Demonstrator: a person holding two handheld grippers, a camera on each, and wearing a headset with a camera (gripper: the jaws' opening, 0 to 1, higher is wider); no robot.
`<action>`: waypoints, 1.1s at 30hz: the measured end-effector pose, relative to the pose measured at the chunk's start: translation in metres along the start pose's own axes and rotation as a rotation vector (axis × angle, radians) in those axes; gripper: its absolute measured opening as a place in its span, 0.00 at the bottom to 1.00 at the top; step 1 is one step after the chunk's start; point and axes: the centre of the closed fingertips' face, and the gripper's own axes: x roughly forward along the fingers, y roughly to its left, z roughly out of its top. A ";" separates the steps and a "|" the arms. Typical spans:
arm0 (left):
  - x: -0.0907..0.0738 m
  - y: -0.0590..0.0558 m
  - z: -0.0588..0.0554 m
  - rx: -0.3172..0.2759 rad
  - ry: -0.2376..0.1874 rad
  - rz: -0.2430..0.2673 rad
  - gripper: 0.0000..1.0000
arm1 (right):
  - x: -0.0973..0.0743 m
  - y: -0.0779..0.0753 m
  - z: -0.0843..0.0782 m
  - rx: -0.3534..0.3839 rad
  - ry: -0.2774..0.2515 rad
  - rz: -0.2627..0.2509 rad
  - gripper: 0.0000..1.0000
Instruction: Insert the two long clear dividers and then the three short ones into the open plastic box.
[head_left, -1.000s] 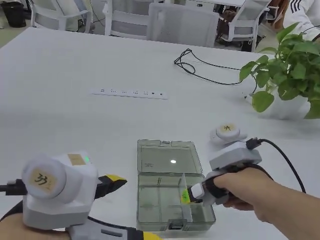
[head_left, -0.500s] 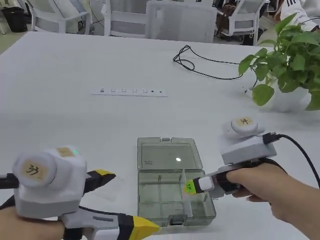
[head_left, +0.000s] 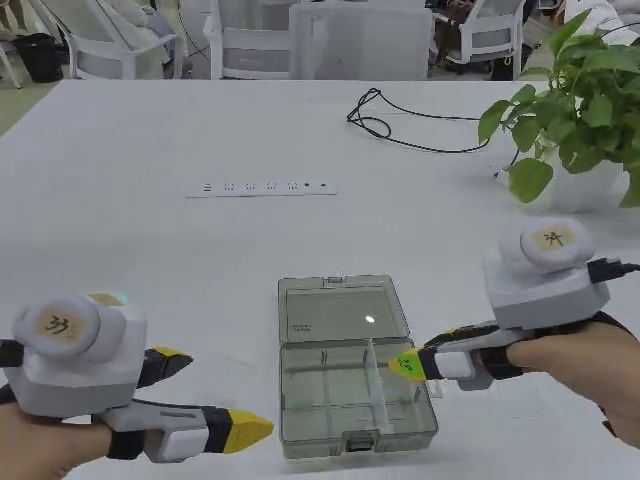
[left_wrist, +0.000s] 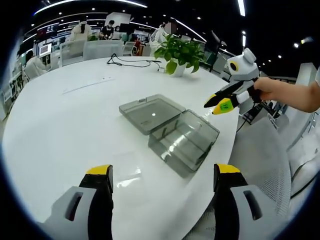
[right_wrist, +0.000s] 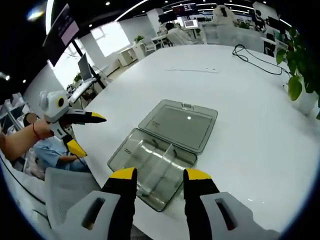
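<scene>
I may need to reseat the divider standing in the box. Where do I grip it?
Pinch the divider by its top edge, mid-length, coming straight down, jaws across its thin faces. It stands on edge inside the box, whose walls block any side approach.

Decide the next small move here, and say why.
Probably lower the open left gripper onto what looks like a loose divider lying on the table just ahead of it. The box holds one upright divider, and the right gripper is open and empty.

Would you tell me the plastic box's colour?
The box is smoky grey; best in head view.
</scene>
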 end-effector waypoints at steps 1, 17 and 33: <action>0.000 0.001 -0.002 -0.004 0.010 0.008 0.82 | -0.003 0.000 0.001 -0.010 -0.012 0.002 0.43; 0.015 0.029 -0.031 -0.085 0.174 0.139 0.63 | -0.036 0.005 -0.006 -0.269 -0.070 0.112 0.70; 0.029 0.040 -0.057 -0.092 0.341 0.245 0.51 | -0.056 0.001 -0.031 -0.304 -0.093 0.147 0.75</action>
